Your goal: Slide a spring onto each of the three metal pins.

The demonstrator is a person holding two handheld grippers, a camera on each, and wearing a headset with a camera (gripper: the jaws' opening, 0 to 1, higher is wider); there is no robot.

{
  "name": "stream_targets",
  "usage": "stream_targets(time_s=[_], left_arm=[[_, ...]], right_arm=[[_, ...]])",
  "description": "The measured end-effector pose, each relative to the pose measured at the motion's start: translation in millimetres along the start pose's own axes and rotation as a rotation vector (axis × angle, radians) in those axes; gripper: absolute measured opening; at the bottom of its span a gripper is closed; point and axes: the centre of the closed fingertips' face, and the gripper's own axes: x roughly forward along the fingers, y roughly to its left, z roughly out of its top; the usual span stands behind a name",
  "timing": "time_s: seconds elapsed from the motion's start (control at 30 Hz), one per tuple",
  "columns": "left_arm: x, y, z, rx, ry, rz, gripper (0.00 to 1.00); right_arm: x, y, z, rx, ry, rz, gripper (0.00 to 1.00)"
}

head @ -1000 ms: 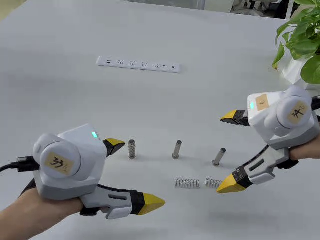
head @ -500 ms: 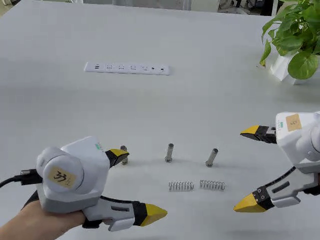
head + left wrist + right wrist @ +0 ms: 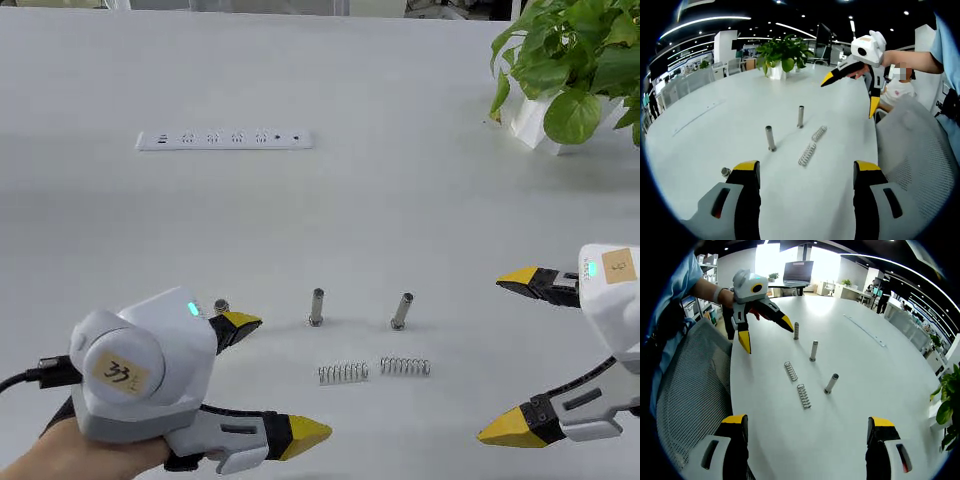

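One pin [image 3: 796, 331] is done, two bare pins [image 3: 316, 307] to go. The loose springs [image 3: 343, 373] lie on the table [image 3: 400, 180] just in front of them. The left gripper [image 3: 285, 376] and right gripper [image 3: 498, 359] gape empty, so next is probably pinching one.

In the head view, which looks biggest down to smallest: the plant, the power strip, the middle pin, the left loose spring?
1. plant
2. power strip
3. left loose spring and middle pin: they look about alike, so I won't rank them.

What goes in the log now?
left gripper open | right gripper open | sprung pin: one | bare pins: two | loose springs: two, on table
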Motion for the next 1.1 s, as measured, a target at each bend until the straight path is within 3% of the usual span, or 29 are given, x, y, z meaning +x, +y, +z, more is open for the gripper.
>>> stream_targets(time_s=[0.37,0.77,1.1], left_arm=[[13.8,4.6,1.8,0.040,-0.006,-0.013,0.53],[37.7,3.5,-7.9,0.131,0.044,-0.034,0.28],[54.1,3.8,-13.7,0.154,0.073,-0.056,0.18]], right_arm=[[1.9,7.1,-5.7,0.035,-0.007,-0.002,0.98],[2.7,18.5,-10.5,0.067,-0.015,-0.001,0.97],[1.1,25.7,-20.1,0.105,-0.012,-0.006,0.95]])
